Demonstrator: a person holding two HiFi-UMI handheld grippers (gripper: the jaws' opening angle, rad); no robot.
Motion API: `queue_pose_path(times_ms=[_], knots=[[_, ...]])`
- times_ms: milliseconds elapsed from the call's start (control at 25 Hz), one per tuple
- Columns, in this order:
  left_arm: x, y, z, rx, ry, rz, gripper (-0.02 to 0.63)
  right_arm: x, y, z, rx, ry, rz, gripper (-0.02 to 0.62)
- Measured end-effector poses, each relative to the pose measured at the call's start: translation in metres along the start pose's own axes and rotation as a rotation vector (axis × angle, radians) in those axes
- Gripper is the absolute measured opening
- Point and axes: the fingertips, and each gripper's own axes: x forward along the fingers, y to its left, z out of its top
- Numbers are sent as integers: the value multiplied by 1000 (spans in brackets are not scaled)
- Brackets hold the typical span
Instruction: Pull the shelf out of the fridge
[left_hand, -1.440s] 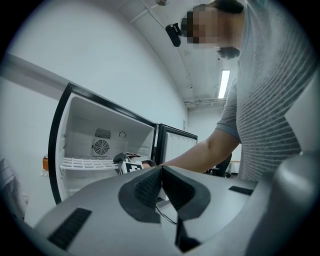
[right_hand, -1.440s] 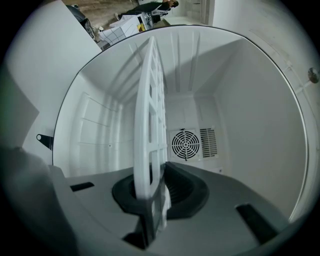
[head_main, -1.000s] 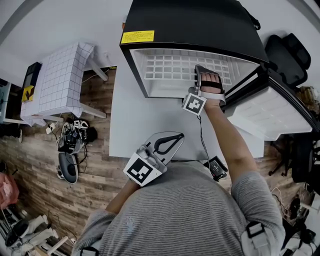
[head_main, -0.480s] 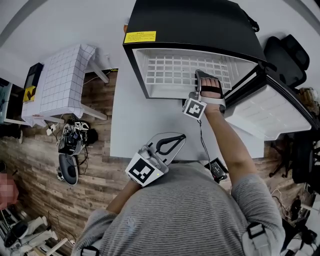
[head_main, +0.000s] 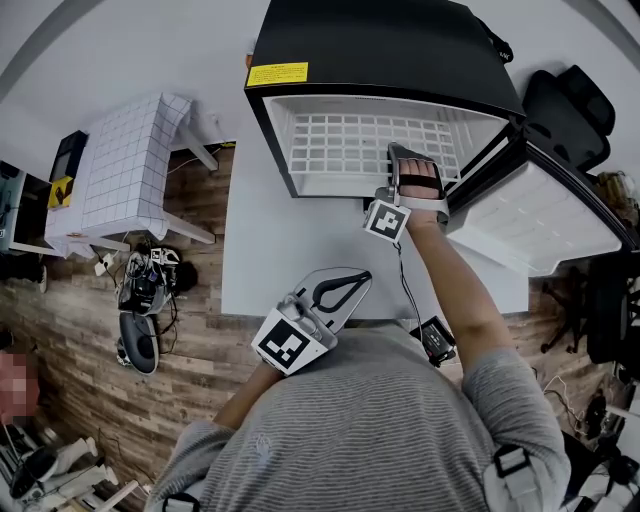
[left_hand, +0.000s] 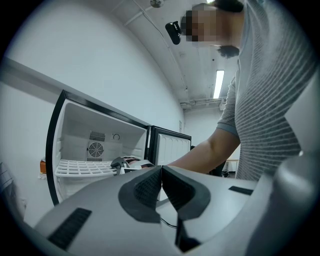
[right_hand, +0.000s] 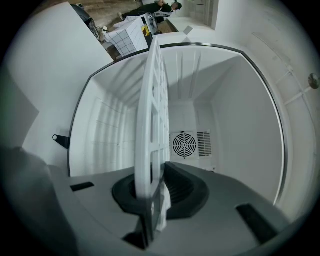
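Note:
A black mini fridge stands open on the white table. Inside it lies a white grid shelf, level and mostly within the cabinet. My right gripper reaches into the opening and is shut on the shelf's front edge at its right side. In the right gripper view the shelf runs edge-on between the dark pads of the right gripper. My left gripper hovers near the table's front edge, shut and empty. In the left gripper view the left gripper's pads meet, with the fridge beyond.
The fridge door hangs open to the right. A small table with a checked cloth stands at the left, and a black chair at the far right. A small black box on a cable lies at the table's front edge.

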Motion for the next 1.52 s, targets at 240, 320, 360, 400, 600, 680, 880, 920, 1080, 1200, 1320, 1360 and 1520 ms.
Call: queue_pose_path(times_ms=[240,320,360,400,600,680,880,920,1080,1200,1320,1360,1520], knots=[[-1,-3,1,13,-1,-7,11,-4,-1,1,-5,-1,-4,41],[-2,-3,2,12,-1,-7,11,-5,0,2,-4,-2,-2,41],[-2,-4,2,12,-2,-8,11,-5,0,2,-4,-2,1,41],[-3,-4,2,14,-3,-9,11,-6,1,2,-5,-2,4,41],[-5,-7,1,9,0,-11,11,-10,2,1,-15,4,0,41],[-4,-8,1,9,-1,-12,11,-9,6,-4,-39,22,-2,41],[-6,-10,2,10,-3,-14,11,-14,4,-1,-25,12,-3,41],[-6,-11,1,11,-2,-15,11,-15,2,1,-22,8,-7,41],[-7,-12,2,4,-8,-13,11,-17,4,-4,-54,28,-21,41],[-7,-13,2,9,-6,-15,11,-18,4,-6,-59,33,-25,41],[-7,-15,3,12,-5,-20,11,-24,3,1,-18,4,-8,41],[-7,-15,2,12,-5,-21,11,-24,3,0,-28,10,-13,41],[-7,-17,3,21,-9,-27,11,-24,9,-4,-37,25,-1,41]])
